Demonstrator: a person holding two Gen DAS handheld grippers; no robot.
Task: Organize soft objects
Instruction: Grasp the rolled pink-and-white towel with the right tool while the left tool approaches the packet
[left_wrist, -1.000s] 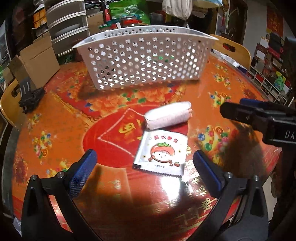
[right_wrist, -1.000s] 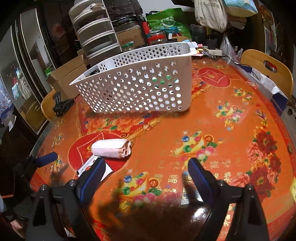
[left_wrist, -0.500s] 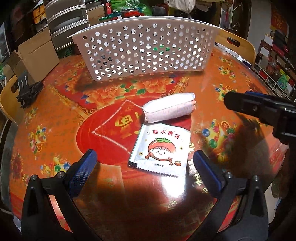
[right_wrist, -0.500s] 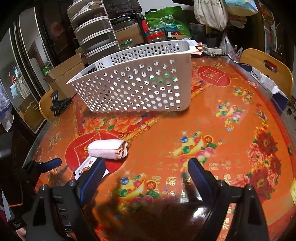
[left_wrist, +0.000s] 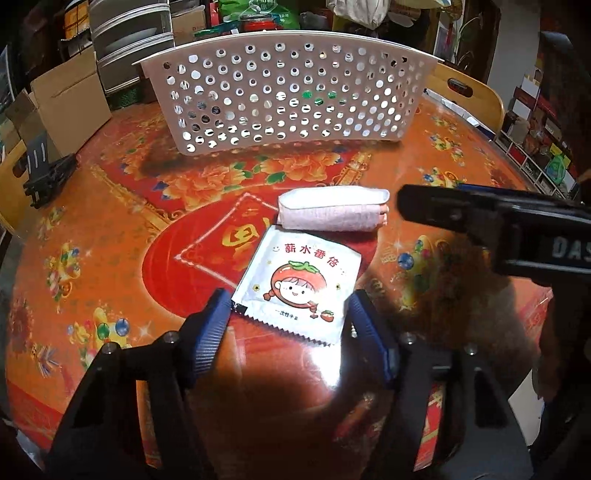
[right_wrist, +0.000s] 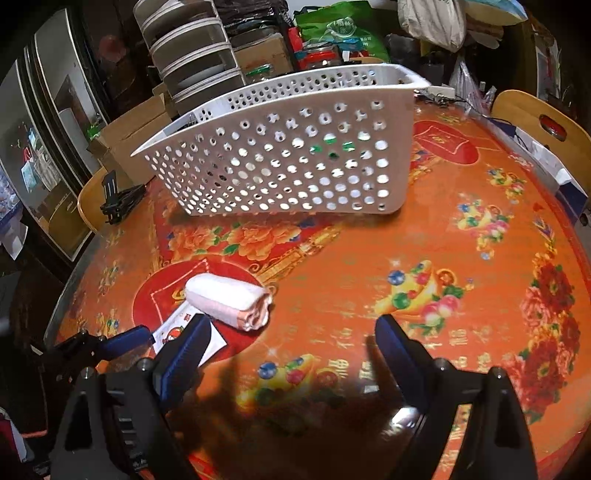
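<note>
A flat white packet with a tomato cartoon (left_wrist: 301, 278) lies on the red table; it also shows in the right wrist view (right_wrist: 181, 326). My left gripper (left_wrist: 291, 325) is open with its blue pads on either side of the packet's near edge, close to touching. A rolled pink-white towel (left_wrist: 332, 214) lies just beyond the packet and shows in the right wrist view too (right_wrist: 229, 301). My right gripper (right_wrist: 291, 343) is open and empty over the table, right of the towel. It shows at the right of the left wrist view (left_wrist: 495, 221).
A white perforated basket (left_wrist: 288, 96) stands at the back of the round table, also in the right wrist view (right_wrist: 280, 162). A black clip object (left_wrist: 46, 173) lies at the left edge. Wooden chairs (right_wrist: 532, 122), boxes and drawers surround the table.
My left gripper moved forward and narrowed from wide open, so its pads now flank the packet's near edge. My right gripper shifted slightly towards the towel.
</note>
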